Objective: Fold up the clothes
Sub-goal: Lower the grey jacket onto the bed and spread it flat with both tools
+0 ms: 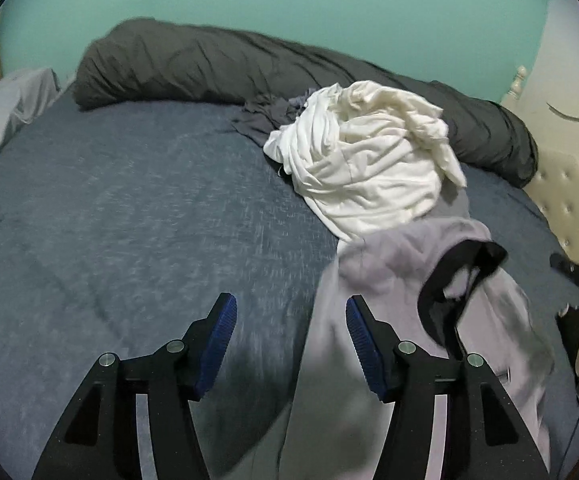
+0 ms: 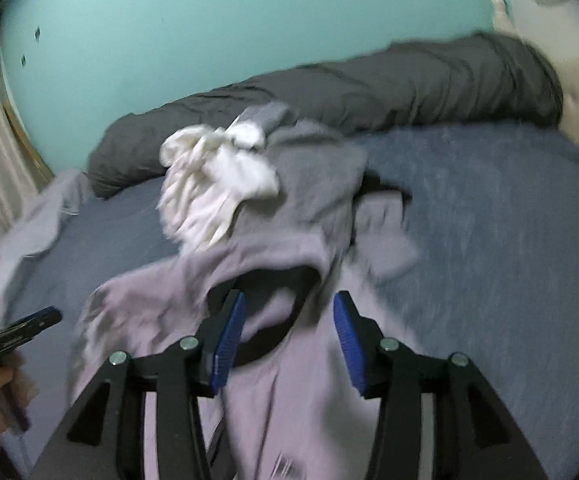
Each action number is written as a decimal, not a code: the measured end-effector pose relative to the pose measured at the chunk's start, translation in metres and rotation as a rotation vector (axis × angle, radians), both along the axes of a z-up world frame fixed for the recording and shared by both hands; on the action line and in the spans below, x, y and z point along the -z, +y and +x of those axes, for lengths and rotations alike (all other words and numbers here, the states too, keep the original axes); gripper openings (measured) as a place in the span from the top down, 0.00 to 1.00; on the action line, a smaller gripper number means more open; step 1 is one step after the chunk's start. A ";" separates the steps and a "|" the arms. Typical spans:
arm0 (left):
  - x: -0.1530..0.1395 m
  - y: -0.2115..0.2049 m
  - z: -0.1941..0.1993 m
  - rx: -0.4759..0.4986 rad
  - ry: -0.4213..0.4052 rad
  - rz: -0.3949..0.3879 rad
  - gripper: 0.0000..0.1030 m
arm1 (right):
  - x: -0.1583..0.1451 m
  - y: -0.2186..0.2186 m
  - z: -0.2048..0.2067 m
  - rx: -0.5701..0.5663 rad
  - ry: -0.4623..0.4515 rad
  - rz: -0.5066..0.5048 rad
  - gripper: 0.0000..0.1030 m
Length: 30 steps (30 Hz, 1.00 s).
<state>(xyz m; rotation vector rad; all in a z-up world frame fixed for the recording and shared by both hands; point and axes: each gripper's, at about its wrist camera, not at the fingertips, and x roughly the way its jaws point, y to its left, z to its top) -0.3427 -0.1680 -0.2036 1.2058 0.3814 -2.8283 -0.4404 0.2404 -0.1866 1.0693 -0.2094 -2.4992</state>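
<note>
A light lilac-grey shirt with a black collar point(image 1: 405, 280) lies rumpled on the blue bed point(image 1: 129, 208). It also shows in the right wrist view point(image 2: 273, 360), blurred. A crumpled white garment point(image 1: 365, 168) lies beyond it, on a darker grey garment point(image 1: 265, 116). My left gripper point(image 1: 289, 344) is open and empty over the shirt's left edge. My right gripper point(image 2: 287, 340) is open and empty just above the black collar point(image 2: 273, 280). The left gripper also shows at the left edge of the right wrist view point(image 2: 17, 332).
A rolled dark grey duvet point(image 1: 249, 64) lies along the far side under the teal wall. A pale grey cloth point(image 1: 5, 112) lies at the bed's left edge. A cream tufted headboard point(image 1: 569, 200) stands at the right.
</note>
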 end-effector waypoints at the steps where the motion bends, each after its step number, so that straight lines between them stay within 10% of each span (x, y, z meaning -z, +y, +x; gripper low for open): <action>1: -0.002 0.002 0.014 0.000 0.008 0.001 0.41 | 0.004 0.006 0.014 -0.005 -0.021 -0.025 0.52; 15: 0.050 0.041 0.166 -0.047 -0.017 0.108 0.41 | 0.053 0.099 0.166 0.096 -0.189 0.005 0.50; 30: 0.075 0.056 0.191 -0.015 -0.032 0.113 0.41 | 0.120 0.111 0.221 0.105 -0.407 0.098 0.50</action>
